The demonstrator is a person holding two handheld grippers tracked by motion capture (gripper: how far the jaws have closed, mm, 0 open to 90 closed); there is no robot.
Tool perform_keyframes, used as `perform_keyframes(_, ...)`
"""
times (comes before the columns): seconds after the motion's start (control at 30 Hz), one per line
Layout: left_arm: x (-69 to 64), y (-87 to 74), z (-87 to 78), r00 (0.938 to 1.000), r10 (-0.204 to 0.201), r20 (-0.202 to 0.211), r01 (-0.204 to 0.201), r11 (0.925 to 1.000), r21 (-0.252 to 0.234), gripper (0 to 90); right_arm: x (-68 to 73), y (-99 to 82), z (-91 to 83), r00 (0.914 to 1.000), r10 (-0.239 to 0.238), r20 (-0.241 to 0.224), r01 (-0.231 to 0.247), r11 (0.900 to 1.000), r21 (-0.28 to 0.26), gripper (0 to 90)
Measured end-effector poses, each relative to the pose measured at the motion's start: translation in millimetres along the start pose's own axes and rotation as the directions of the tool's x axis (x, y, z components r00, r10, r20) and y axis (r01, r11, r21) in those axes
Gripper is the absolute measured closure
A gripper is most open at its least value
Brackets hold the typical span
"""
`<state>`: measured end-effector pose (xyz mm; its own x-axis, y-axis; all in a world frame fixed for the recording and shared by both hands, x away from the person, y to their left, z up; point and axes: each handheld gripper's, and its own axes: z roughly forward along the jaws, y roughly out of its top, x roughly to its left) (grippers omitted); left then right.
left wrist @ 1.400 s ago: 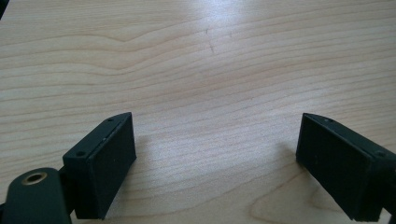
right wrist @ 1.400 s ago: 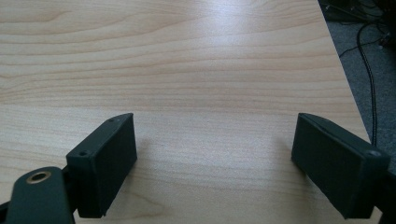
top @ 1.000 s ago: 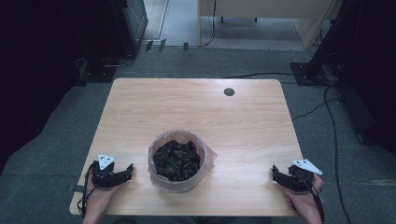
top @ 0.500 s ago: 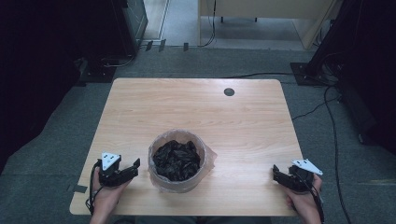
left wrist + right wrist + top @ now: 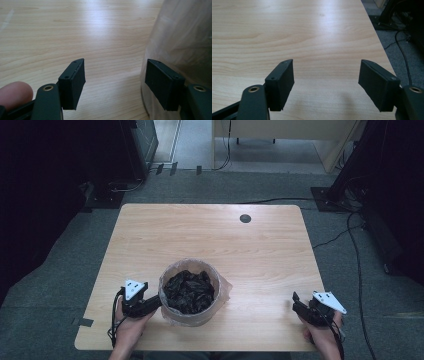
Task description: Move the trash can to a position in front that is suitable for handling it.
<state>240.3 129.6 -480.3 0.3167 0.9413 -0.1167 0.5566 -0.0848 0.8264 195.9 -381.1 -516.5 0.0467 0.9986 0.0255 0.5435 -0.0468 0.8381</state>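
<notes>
A round container (image 5: pixel 191 319) lined with a translucent bag holds crumpled black material (image 5: pixel 189 291) at the front middle of the wooden table (image 5: pixel 210 235). My left gripper (image 5: pixel 156 302) lies right at the container's left side, its tips at the wall. In the left gripper view the left gripper (image 5: pixel 115 82) is open. Its jaws have just been closing, with bare table between them and the bag's wall (image 5: pixel 185 40) beside the right-hand jaw. My right gripper (image 5: pixel 296 302) rests by the table's front right corner. That right gripper (image 5: pixel 325 82) is open, its jaws also just closing over bare wood.
A small black round cap (image 5: pixel 245 218) sits in the table top near the far edge. Cables (image 5: pixel 350 230) run over the grey carpet to the right of the table. The table's right edge (image 5: pixel 377 37) lies close to the right gripper.
My left gripper has moved right, from well left of the container up to its side. The right gripper has stayed where it was.
</notes>
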Motion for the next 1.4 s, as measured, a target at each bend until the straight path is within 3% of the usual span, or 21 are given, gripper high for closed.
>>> perform_keyframes(0.1, -4.2, 1.5, 2.9, 0.9999, -0.01, -0.005, 0.01, 1.0, 0.002, 32.8, 3.2, 1.8, -2.5, 0.9999, -0.011, 0.0, 0.011, 0.9995, -0.029, 31.1)
perform_keyframes(0.33, -12.7, 5.1, 7.7, 0.9997, -0.024, -0.007, 0.024, 0.9997, 0.004, 32.1, 13.7, 13.1, -10.3, 0.999, 0.043, -0.011, -0.044, 0.9982, -0.04, 31.3)
perform_keyframes(0.53, -25.8, 9.2, 16.4, 0.9996, -0.028, 0.001, 0.028, 0.9996, 0.004, 30.4, 41.4, 25.3, -20.0, 0.9973, 0.015, -0.071, -0.019, 0.9984, -0.054, 31.9)
perform_keyframes(0.67, -33.5, 12.0, 21.7, 0.9997, -0.025, 0.005, 0.025, 0.9996, 0.008, 30.4, 56.2, 31.6, -23.9, 0.9935, -0.027, -0.111, 0.02, 0.9979, -0.061, 32.0)
perform_keyframes(0.9, -45.6, 16.5, 28.5, 0.9991, -0.037, 0.018, 0.037, 0.9993, 0.008, 30.4, 80.5, 45.8, -22.7, 0.9855, -0.031, -0.167, 0.02, 0.9974, -0.068, 32.8)
perform_keyframes(1.07, -54.7, 19.4, 32.8, 0.9977, -0.059, 0.033, 0.059, 0.9983, 0.003, 30.5, 105.2, 53.0, -18.9, 0.9748, -0.055, -0.216, 0.039, 0.9963, -0.077, 32.8)
perform_keyframes(1.27, -65.0, 19.6, 35.3, 0.9974, -0.037, 0.062, 0.037, 0.9993, 0.0, 30.0, 128.5, 54.3, -17.1, 0.9633, -0.078, -0.257, 0.059, 0.9949, -0.082, 32.8)
perform_keyframes(1.4, -58.7, 19.6, 30.3, 0.9981, -0.015, 0.059, 0.015, 0.9999, -0.007, 27.8, 133.3, 52.8, -15.5, 0.9624, -0.077, -0.26, 0.059, 0.9952, -0.078, 33.2)
